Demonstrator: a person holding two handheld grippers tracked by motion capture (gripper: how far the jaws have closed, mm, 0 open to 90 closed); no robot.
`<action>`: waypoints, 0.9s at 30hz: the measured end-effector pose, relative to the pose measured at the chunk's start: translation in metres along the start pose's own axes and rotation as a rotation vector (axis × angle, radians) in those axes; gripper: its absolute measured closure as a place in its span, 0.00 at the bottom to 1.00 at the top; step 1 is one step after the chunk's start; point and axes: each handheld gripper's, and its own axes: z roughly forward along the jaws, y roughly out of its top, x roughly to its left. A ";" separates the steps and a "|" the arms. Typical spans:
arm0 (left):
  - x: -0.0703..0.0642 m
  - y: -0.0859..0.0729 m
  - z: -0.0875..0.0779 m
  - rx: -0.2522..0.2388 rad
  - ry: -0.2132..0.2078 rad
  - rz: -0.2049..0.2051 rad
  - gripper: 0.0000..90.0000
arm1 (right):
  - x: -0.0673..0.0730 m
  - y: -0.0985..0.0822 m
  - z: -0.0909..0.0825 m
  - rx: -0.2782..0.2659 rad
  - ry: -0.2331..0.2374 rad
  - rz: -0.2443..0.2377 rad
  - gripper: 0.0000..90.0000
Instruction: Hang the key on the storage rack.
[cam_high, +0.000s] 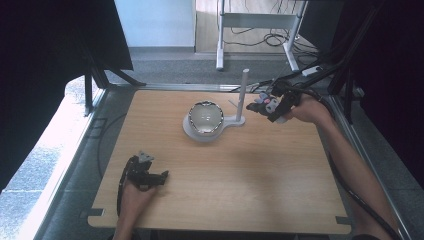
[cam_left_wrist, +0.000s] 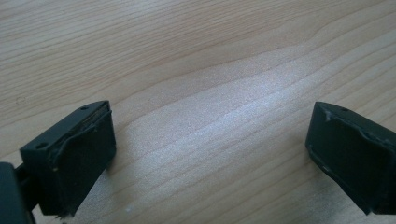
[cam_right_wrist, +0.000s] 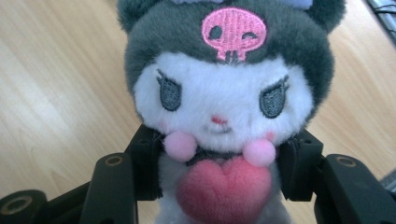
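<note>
Gripping a small plush toy (cam_high: 266, 103), the right tool (cam_high: 274, 107) hangs above the far right part of the wooden surface (cam_high: 250, 170) in the high view, with the person's right hand (cam_high: 305, 109) behind it. Just to this tool's left stands a white post (cam_high: 244, 95) on a white stand (cam_high: 197, 132), and the stand's round base carries a shiny glass bowl (cam_high: 205, 117), which sits a little farther to the left. The left tool (cam_high: 150, 176) lies low at the near left of the surface, well apart from the toy, the bowl and the other tool, with the left hand (cam_high: 134, 192) wrapped round it.

In the left gripper view the left tool (cam_left_wrist: 205, 154) has its two black jaws standing wide apart, with bare wood grain between them.

In the right gripper view the right tool (cam_right_wrist: 219, 182) has its jaws pressed against both sides of the plush toy (cam_right_wrist: 224, 107), clamping its body just under the head. The toy faces the camera: a dark grey hood with a pink skull patch, a white face, two pink pompoms at the neck, and a pink heart on the chest between the jaws. The wooden surface shows behind it.
</note>
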 end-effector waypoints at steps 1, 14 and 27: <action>0.000 0.000 0.000 0.000 0.000 0.000 0.02 | -0.002 0.001 -0.002 -0.006 0.000 0.006 0.49; 0.000 0.000 0.000 0.002 0.000 0.002 0.02 | -0.027 0.018 -0.020 -0.050 -0.050 0.058 0.49; 0.000 0.000 0.000 0.002 -0.002 -0.002 0.02 | -0.033 0.038 -0.026 -0.083 -0.070 0.059 0.49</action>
